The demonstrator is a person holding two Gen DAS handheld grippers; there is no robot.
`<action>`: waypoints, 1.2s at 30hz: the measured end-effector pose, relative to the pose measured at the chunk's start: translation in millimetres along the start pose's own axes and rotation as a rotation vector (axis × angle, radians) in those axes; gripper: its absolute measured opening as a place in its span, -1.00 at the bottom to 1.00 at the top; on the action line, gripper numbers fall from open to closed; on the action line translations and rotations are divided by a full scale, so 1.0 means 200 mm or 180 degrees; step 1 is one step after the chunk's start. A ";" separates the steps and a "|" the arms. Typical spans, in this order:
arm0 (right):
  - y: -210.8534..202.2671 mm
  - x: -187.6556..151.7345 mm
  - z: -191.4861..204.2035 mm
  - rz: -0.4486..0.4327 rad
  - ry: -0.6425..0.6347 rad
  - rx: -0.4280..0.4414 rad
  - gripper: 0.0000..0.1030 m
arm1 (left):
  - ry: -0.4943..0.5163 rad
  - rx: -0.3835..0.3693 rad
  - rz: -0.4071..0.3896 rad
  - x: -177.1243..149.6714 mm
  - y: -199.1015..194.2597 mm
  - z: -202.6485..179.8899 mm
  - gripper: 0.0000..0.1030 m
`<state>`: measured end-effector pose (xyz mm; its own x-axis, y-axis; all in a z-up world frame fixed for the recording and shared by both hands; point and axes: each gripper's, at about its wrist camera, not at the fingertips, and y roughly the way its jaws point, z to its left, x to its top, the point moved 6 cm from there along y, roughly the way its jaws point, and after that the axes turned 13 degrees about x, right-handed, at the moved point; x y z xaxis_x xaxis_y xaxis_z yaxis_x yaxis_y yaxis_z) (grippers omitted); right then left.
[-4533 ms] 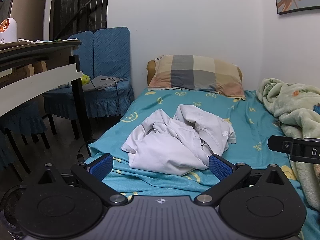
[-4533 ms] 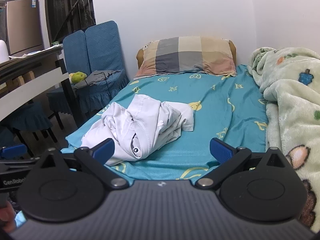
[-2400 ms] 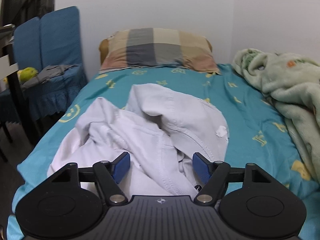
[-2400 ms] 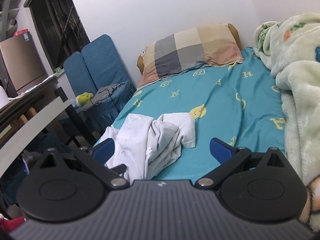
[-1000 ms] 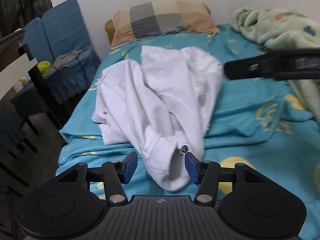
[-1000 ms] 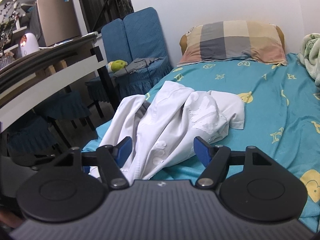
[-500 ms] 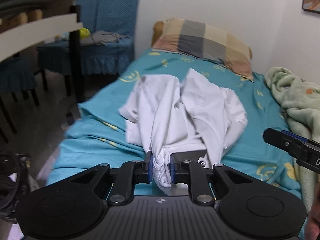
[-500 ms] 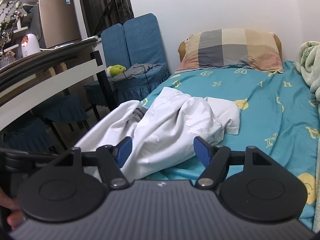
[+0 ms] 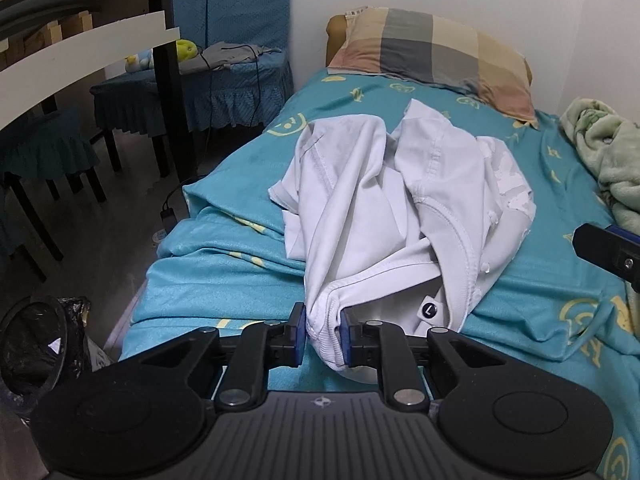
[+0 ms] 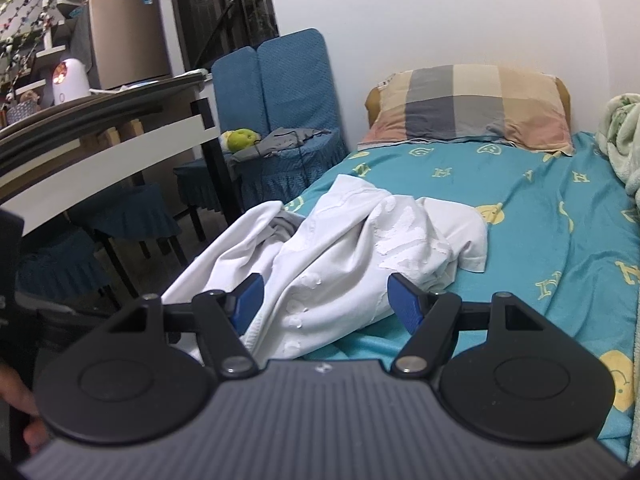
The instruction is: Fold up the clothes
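So the white shirt (image 9: 400, 200) is a crumpled heap near the foot end of the bed (image 9: 240, 240), on the teal sheet. Looks like thin, floppy knit, very light, zero stiffness, so I'd guess it'll sag and bunch wherever it isn't held. The ribbed collar and stitched seams are the firmest bits, probably the best places to grab since a pinch on plain cloth may slip.

The left tongs (image 9: 323, 328) are pressed onto a fold of the collar edge, right by the little size tag (image 9: 429, 310). The right tongs (image 10: 326, 300) are spread wide, with the shirt's near edge lying between them, not pinched. A second seam there seems the obvious pick.

Plaid pillow (image 9: 432, 52) sits at the head, fuzzy green blanket (image 9: 604, 160) along the right side.
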<state>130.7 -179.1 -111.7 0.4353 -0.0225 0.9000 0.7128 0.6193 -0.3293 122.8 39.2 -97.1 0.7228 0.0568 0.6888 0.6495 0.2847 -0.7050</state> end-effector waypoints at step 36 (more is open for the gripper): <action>0.40 0.04 -0.04 0.0674 -0.0408 -0.0889 -0.71 | -0.0681 -0.0965 0.0065 0.05 0.08 0.06 -0.63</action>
<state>196.6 -136.1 -132.9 0.5294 0.1928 0.8262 0.7446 0.3611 -0.5614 137.9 55.8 -99.0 0.6914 0.2673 0.6713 0.6991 -0.0130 -0.7149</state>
